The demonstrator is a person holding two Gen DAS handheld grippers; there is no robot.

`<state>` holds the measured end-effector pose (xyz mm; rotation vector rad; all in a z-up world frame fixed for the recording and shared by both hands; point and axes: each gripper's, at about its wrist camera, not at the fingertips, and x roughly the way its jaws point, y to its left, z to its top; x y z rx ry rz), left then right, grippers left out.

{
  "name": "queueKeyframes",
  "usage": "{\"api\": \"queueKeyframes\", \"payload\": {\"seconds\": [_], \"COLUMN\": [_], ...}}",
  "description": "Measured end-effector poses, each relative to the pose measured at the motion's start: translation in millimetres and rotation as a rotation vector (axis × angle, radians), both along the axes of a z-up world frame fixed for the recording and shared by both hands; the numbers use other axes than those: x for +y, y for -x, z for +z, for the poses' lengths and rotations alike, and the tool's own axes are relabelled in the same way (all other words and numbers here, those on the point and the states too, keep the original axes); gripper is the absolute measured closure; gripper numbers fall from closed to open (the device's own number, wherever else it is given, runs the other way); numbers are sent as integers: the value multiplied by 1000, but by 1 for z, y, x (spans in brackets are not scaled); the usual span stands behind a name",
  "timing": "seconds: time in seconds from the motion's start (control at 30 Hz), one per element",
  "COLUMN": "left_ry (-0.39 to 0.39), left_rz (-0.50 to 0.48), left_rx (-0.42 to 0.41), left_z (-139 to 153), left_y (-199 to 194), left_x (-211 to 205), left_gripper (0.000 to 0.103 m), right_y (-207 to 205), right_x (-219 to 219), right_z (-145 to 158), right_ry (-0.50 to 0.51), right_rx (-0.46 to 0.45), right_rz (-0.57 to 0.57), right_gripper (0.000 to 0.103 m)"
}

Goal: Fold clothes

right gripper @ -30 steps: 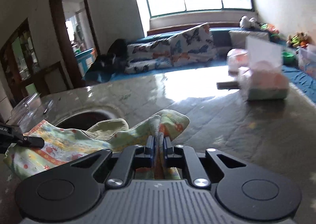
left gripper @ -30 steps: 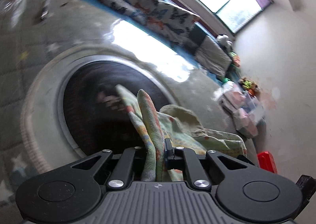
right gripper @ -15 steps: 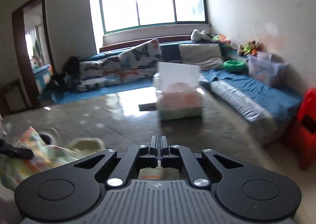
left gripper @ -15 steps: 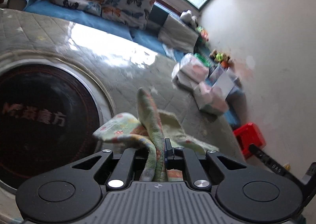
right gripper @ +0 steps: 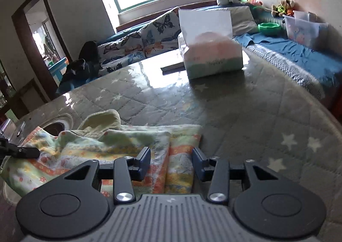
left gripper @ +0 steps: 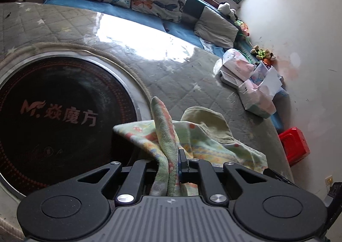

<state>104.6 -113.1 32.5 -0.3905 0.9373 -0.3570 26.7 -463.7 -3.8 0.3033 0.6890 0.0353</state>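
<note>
The left tool (left gripper: 174, 163) is clamped on a bunched edge of the patterned garment (right gripper: 119, 152), which lies on the quilted surface (right gripper: 245, 113) beside the dark round inset (left gripper: 53, 113). The right tool (right gripper: 171, 162) hangs wide over a folded edge, gripping nothing. I'd judge one fold made, the rest rumpled and unfinished.

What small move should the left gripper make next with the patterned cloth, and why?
Probably open the left gripper and let go: it is shut on a bunched fold of the cloth, while the right gripper is open above the flat folded edge.
</note>
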Motion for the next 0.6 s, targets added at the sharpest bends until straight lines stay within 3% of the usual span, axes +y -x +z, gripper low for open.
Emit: {"api": "queueKeyframes", "payload": {"seconds": [0.1,0.13,0.23,0.6], "left_ry": [-15,-20,-28,21], "left_rz": [5,6,5,-98], "left_rx": [3,4,4,-49], "left_z": [-2,-3,-4,14], "left_y": [0,1,3,4], "left_x": [0,0,-2,-37], "left_gripper": [91,91,92,93], "right_y": [-3,-3,-2,14], "right_x": [6,9,12,-9], "right_z": [-5,-5,-5,39], "right_ry": [11,17,29,131], "right_rx": [-12,-13,-13,-115], "right_rz": [12,20,28,-27], "right_gripper": [61,74,92,95]}}
